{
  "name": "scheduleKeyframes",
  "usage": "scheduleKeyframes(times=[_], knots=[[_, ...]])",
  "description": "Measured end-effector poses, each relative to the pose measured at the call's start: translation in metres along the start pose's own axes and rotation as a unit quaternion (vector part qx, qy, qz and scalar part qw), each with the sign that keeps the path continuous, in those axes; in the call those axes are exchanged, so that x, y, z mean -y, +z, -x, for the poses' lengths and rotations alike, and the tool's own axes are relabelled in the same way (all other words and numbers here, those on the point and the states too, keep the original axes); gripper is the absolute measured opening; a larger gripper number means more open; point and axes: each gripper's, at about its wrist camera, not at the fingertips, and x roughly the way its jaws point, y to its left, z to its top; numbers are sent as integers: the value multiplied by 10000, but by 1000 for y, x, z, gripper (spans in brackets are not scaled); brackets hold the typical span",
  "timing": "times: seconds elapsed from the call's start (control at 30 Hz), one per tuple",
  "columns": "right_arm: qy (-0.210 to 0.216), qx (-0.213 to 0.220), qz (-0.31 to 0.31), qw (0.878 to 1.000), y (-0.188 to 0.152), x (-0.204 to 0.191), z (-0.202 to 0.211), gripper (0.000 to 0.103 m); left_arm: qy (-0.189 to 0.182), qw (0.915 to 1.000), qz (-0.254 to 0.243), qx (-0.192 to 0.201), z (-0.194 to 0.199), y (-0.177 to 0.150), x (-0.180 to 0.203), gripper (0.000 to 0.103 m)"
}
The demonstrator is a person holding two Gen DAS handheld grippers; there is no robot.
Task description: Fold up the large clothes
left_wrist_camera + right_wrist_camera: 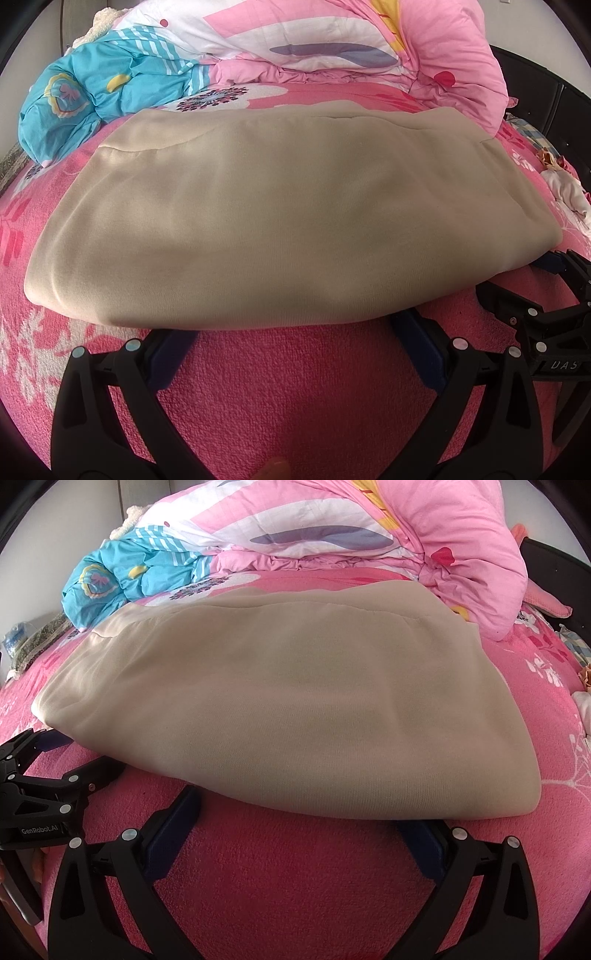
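Take the pink quilt (454, 44) heaped at the far end of the bed as your landmark. Against its left side you see a crumpled blue quilt (85, 96) with white stripes and a yellow-edged motif. Below and in front of both spreads the pink floral bedsheet (295, 387), fuzzy in texture. Behind the blue bundle, a cream fluffy item (98, 24) peeks out. To the right of the pink quilt, at the bed's edge, lies some crumpled white cloth (569, 195).
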Motion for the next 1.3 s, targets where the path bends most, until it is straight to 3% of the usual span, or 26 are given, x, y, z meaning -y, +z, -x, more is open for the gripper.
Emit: scheduleKeyframes(times=[1.3], knots=[[0,1,1,10000,0,0,0,98,-6,10000,6,24,1,0,2,97]])
